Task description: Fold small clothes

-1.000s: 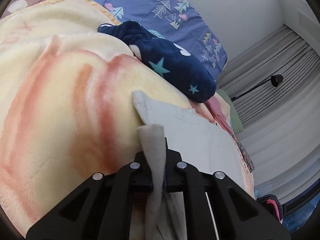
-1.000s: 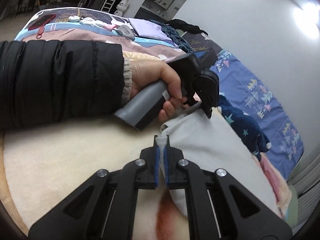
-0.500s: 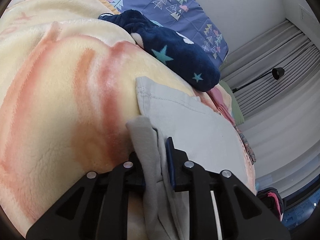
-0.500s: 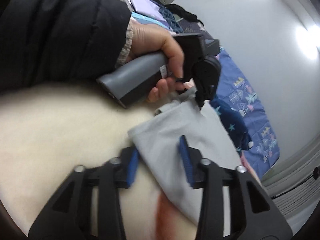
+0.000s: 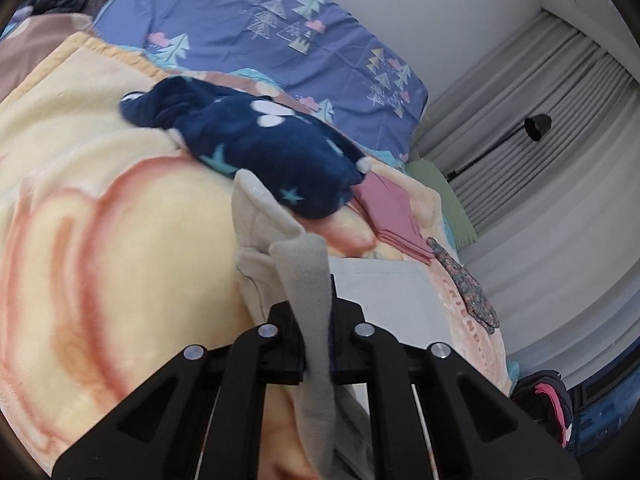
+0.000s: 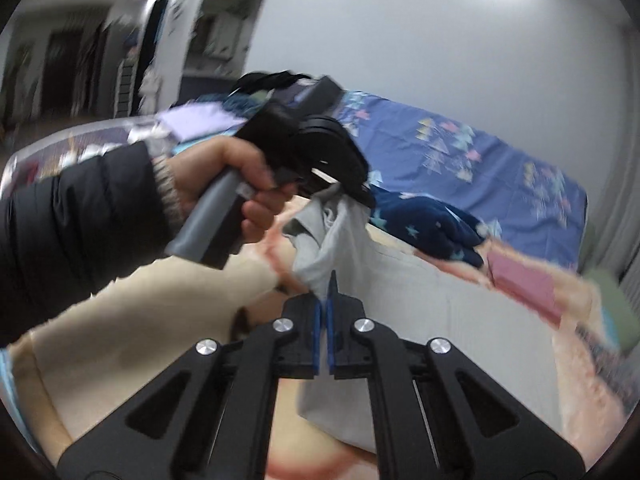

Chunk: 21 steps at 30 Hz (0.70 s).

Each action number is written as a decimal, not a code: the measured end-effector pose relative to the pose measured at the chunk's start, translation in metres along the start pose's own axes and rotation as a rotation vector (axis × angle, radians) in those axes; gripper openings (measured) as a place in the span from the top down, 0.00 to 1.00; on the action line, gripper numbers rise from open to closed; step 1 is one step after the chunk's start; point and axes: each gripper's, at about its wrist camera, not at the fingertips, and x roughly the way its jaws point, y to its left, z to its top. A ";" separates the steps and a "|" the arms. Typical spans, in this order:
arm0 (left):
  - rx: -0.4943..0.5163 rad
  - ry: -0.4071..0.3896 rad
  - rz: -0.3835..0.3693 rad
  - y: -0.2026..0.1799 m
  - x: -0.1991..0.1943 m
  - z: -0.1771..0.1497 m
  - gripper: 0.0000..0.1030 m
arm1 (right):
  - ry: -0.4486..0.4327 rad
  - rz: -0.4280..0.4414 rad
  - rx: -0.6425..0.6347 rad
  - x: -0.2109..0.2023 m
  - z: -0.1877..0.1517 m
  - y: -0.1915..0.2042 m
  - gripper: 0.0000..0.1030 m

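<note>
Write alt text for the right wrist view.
The right gripper, shut, pinches a corner of a grey garment above a cream and pink blanket. Beyond it, a hand in a black sleeve holds the left gripper, also clamping the garment.

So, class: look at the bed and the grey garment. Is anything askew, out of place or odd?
The grey garment is bunched and twisted between the left tongs and right tongs, not hanging flat. A navy starred garment lies crumpled and unfolded on the blanket, beside a neatly folded pink one.
</note>
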 end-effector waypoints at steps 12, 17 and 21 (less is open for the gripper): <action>0.248 0.109 0.129 -0.171 0.120 0.003 0.93 | -0.022 -0.102 0.427 -0.046 -0.070 -0.154 0.98; 0.348 0.194 0.176 -0.226 0.184 -0.010 0.93 | -0.017 -0.150 0.577 -0.059 -0.107 -0.213 0.98; 0.419 0.262 0.233 -0.253 0.234 -0.028 0.93 | -0.001 -0.159 0.714 -0.066 -0.140 -0.247 0.98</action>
